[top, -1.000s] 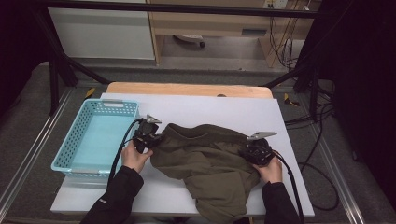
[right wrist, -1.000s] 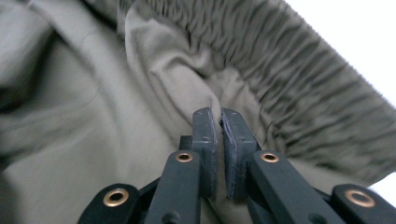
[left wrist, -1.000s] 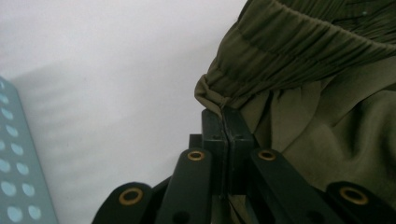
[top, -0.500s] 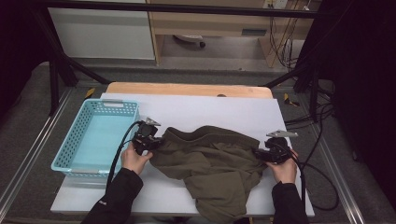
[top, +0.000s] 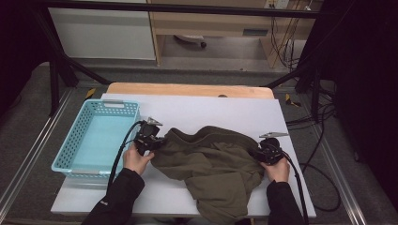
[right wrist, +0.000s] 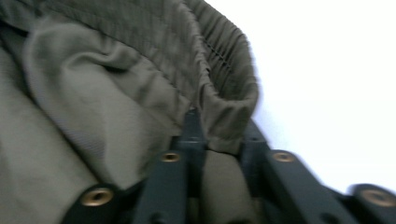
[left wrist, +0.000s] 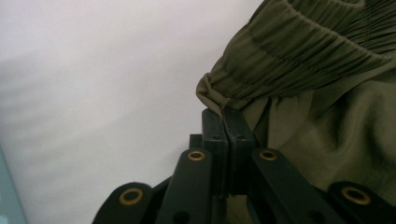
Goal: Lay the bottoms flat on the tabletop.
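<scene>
Olive garment (top: 213,171) lies crumpled on the white bench (top: 220,110), its gathered waistband stretched between the two tongs and its lower part hanging over the near bench edge. At the waistband's left end, the left tongs (top: 162,139) are closed tight on a pinch of the elastic hem, seen plainly in the left gripper view (left wrist: 227,122). At the right end, the right tongs (top: 255,152) have just been closing, and in the right gripper view (right wrist: 219,135) a fold of waistband sits between the jaws; whether they press it I cannot tell. A turquoise basket (top: 77,136) stands just left of the left tongs.
</scene>
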Action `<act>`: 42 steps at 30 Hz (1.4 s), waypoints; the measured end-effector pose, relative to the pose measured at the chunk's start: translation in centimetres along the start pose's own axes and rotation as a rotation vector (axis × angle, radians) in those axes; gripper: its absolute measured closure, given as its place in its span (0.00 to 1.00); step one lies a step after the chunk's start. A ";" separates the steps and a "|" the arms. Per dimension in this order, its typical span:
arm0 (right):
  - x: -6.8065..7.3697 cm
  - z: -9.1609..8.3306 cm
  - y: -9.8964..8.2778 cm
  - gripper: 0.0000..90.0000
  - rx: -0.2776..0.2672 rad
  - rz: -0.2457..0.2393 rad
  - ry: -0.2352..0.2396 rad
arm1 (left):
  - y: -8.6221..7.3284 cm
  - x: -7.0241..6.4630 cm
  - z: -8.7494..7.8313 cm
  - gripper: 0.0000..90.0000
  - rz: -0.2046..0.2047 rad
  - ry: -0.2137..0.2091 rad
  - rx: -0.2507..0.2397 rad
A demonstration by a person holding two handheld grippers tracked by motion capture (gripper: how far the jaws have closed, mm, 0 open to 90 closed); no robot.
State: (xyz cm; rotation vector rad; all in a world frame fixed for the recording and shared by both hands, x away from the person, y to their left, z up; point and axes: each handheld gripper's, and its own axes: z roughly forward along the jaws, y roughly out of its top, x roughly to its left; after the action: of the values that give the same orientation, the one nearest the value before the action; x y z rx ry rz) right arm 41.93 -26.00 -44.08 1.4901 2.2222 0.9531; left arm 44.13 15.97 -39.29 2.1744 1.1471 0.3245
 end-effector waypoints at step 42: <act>6.7 -2.4 0.5 0.35 -0.084 -0.174 0.157 | -2.7 -3.0 -5.3 0.08 0.095 -0.115 -0.080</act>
State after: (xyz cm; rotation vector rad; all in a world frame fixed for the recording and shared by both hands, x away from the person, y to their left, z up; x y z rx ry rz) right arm 38.04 -20.68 -41.22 1.1999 2.3431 1.1254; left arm 38.02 16.97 -36.74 2.1521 0.9539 0.2772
